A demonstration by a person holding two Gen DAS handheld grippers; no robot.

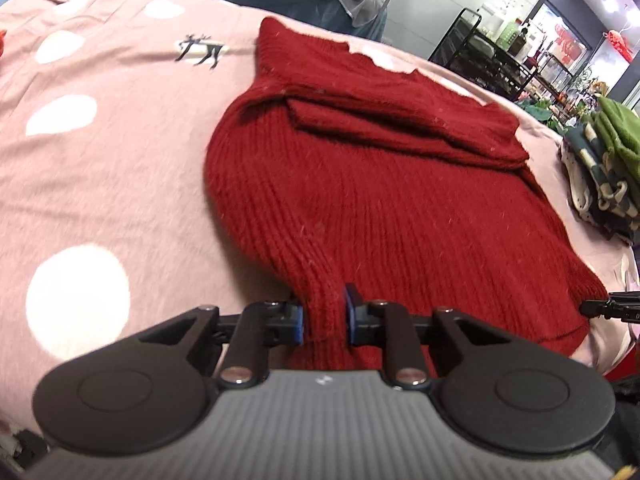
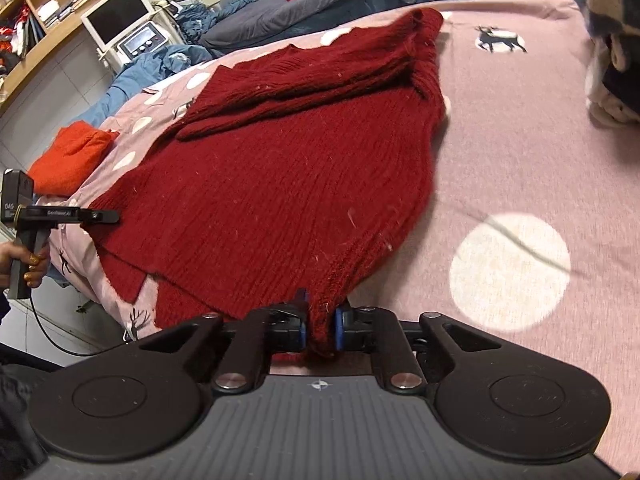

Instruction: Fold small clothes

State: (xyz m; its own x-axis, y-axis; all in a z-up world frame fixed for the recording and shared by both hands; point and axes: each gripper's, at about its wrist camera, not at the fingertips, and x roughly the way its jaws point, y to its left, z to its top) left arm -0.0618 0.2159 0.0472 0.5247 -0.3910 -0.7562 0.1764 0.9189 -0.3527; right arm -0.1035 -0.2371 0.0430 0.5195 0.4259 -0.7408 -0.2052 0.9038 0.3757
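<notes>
**Both grippers clamped on the sweater hem**

Your left gripper (image 1: 325, 318) has its blue pads (image 1: 351, 312) pressed together on a bunched corner of the dark red knit sweater (image 1: 360, 200); the ribbed fabric fills the gap between the pads. Your right gripper (image 2: 320, 326) is clamped the same way on the other near corner of the sweater (image 2: 288, 184).

The sweater lies spread on the pink bedspread (image 1: 100, 168), which carries white dots and small deer prints. The hem edge is nearest you and the body runs away from the grippers. Both sleeves are folded in across the upper part of the body. Near the hem, the right view shows a second layer of knit sticking out under the top layer at the bed's edge.

From the right view, your left gripper (image 2: 100, 216) touches the sweater's far corner, and your left hand (image 2: 28, 268) grips the handle, nails painted gold.

Other clothes nearby:
- An orange folded garment (image 2: 72, 156) sits on the bedspread (image 2: 520, 140) beyond the left gripper, apart from the sweater.
- A stack of folded clothes (image 1: 600, 172), green on top, patterned dark ones below, sits to the right of the sweater, near but not touching.
</notes>
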